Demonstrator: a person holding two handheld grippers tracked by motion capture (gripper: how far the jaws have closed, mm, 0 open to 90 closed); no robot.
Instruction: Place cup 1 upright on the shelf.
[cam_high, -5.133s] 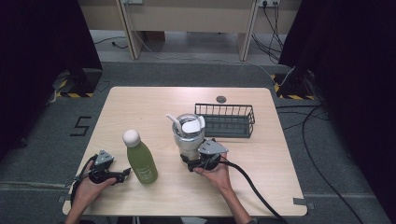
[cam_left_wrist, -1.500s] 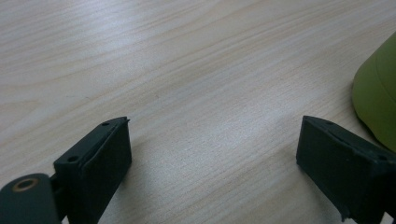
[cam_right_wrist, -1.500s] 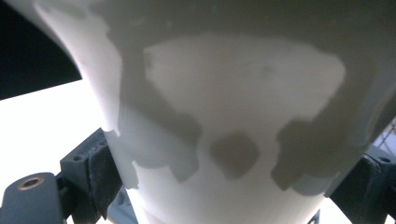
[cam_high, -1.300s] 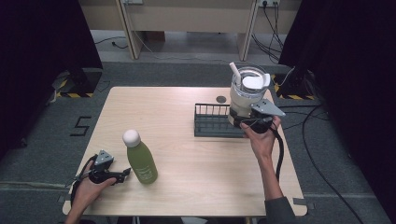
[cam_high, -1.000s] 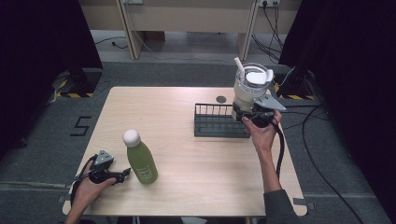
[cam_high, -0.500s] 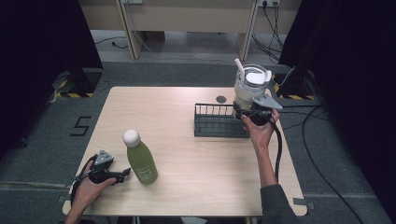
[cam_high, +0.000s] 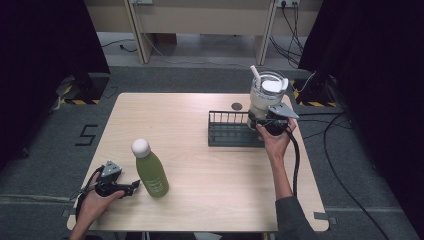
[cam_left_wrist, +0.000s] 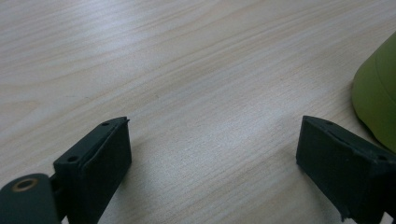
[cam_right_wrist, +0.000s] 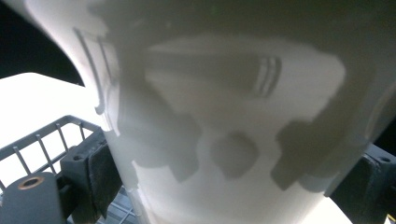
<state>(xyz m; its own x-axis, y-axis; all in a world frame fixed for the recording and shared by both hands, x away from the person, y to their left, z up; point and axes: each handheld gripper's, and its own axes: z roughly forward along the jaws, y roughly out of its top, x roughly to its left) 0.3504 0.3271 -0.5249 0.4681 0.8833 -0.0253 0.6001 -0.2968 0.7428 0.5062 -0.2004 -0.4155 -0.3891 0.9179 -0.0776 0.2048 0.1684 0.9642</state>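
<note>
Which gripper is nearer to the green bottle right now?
Left. The left gripper lies on the table just beside the green bottle, jaws open. The right gripper is far across, clamped on the white cup over the wire basket.

Setting: lab or recording studio, not a home. A single light wood desk (cam_high: 200, 200) stands alone on grey carpet. Black curtains hang to the left and right of the desk. Yellow-black hazard tape marks the floor just off its far corners. Cables (cam_high: 345, 165) run across the carpet right of the desk. Beyond the desk, bench legs and a wall socket.
</note>
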